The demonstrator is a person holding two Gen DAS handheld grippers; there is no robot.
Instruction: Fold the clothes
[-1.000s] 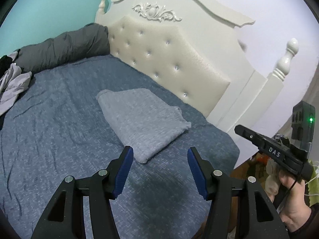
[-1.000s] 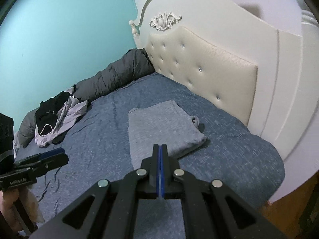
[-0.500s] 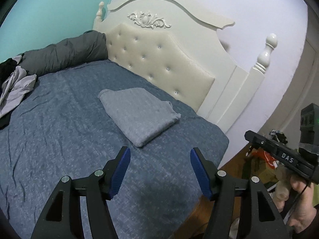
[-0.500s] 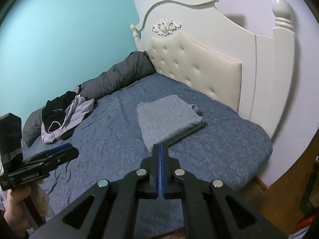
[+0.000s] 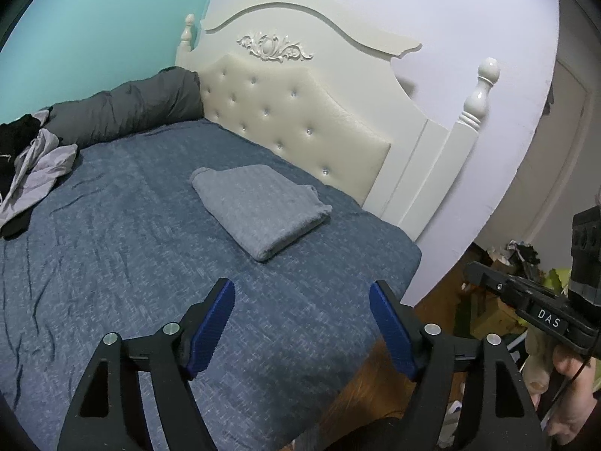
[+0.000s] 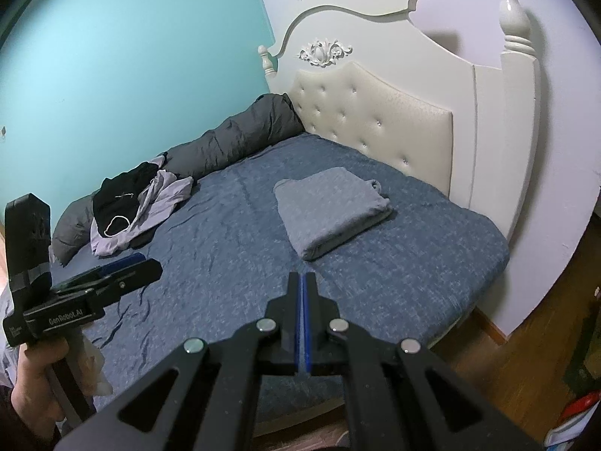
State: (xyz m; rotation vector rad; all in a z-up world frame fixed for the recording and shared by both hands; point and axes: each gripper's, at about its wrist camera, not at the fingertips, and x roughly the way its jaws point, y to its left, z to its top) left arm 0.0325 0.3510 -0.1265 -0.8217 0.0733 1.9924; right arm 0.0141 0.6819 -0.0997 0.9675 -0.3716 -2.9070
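A grey garment (image 5: pixel 259 206) (image 6: pixel 330 206) lies folded into a neat rectangle on the blue bedspread (image 5: pixel 112 244) (image 6: pixel 225 248), close to the headboard. My left gripper (image 5: pixel 302 293) hangs open above the near part of the bed, well short of the fold, with nothing between its blue pads. My right gripper (image 6: pixel 304 282) is shut with its pads pressed together and empty, also back from the garment. Each gripper shows in the other's view, held in a hand: the right gripper (image 5: pixel 484 277) at the far right, the left gripper (image 6: pixel 127 267) at the left.
A loose heap of black and light grey clothes (image 6: pixel 131 206) (image 5: pixel 30 158) sits at the far side of the bed beside a dark grey rolled duvet (image 6: pixel 240 139). The cream tufted headboard (image 5: pixel 300 120) bounds the bed. Wooden floor (image 6: pixel 526 338) and clutter lie past the bed's right edge.
Both grippers have drawn back and away from the folded garment, so more of the bed, the headboard and the floor shows. The left stayed open, the right stayed shut.
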